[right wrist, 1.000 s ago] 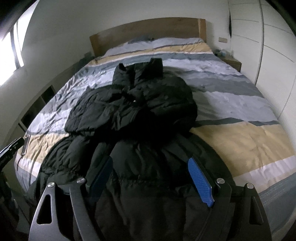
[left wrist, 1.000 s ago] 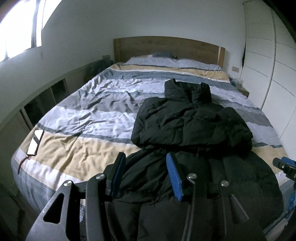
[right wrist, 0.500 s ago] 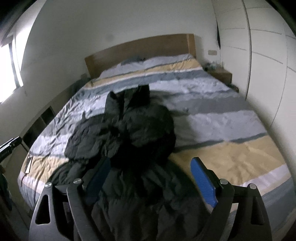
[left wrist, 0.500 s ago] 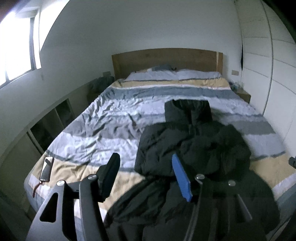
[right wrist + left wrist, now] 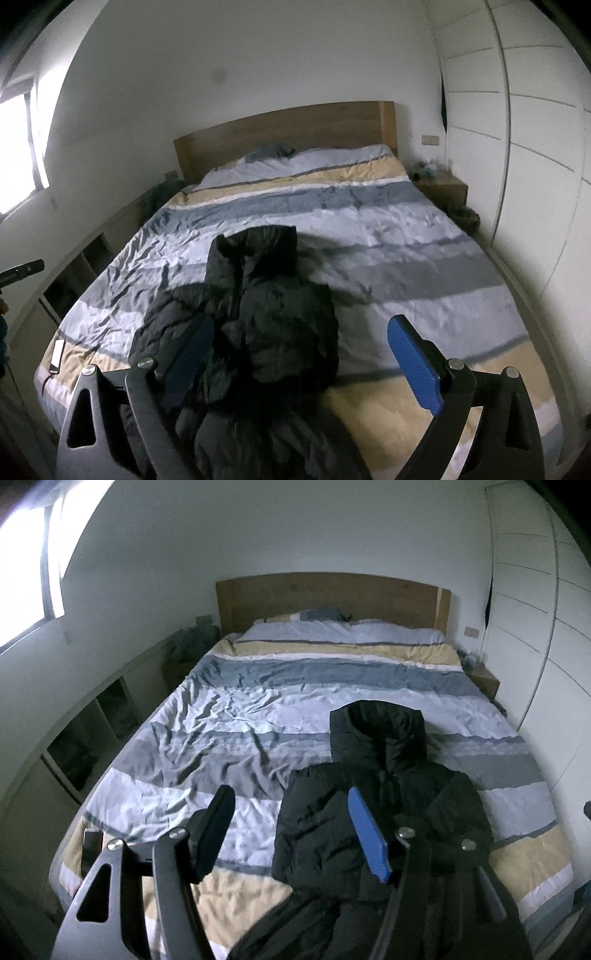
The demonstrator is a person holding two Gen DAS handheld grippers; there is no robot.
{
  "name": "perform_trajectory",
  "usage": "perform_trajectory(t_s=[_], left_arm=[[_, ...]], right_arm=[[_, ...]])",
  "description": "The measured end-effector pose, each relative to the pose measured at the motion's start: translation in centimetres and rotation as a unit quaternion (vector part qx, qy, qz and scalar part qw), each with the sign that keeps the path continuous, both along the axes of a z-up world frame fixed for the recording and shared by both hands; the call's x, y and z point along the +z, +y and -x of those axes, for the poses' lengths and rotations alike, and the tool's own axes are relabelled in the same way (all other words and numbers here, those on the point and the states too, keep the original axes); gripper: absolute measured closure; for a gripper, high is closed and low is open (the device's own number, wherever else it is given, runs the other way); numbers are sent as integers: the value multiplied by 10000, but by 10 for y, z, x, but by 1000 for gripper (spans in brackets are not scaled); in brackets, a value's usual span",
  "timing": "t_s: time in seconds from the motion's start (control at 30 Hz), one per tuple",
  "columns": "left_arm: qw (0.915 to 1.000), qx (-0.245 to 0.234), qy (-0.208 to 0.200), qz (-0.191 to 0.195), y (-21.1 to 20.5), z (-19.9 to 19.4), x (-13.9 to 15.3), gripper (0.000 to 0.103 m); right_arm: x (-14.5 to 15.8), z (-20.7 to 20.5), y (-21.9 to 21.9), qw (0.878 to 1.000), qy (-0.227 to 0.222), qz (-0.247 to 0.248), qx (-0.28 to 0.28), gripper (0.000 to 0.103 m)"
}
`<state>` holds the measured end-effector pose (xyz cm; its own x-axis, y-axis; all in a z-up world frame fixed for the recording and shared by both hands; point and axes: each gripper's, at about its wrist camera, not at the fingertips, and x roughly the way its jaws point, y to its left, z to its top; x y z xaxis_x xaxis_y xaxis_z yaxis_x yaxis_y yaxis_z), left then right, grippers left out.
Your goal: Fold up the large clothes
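While the black puffer jacket (image 5: 376, 812) lies partly folded near the striped bed's (image 5: 229, 716) foot edge, left gripper (image 5: 291, 830) and right gripper (image 5: 299, 358), both spread, empty, hover above: slippery bulk may spring apart or slide off.

Before you the jacket (image 5: 376, 805) lies on the bed (image 5: 236, 716), right of its middle, hood toward the headboard (image 5: 332, 598). A phone (image 5: 58, 353) rests on the bed's near left corner. The wardrobe (image 5: 517, 147) stands to your right.
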<state>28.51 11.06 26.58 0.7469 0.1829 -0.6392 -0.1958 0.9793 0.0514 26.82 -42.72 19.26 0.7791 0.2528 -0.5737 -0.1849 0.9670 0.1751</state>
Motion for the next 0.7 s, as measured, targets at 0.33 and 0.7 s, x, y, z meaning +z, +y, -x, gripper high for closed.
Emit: perform_trajectory(t_s=[0.33,0.7], left_arm=[[9996,-180,-57,226,43,-181,-24,41],[9939,-157,686,851,65,-330,-153,41]], right_arm=[[-8,-176,21,9999,-57,134,40,8],[-114,-318,67,9963,747,-99,409,8]])
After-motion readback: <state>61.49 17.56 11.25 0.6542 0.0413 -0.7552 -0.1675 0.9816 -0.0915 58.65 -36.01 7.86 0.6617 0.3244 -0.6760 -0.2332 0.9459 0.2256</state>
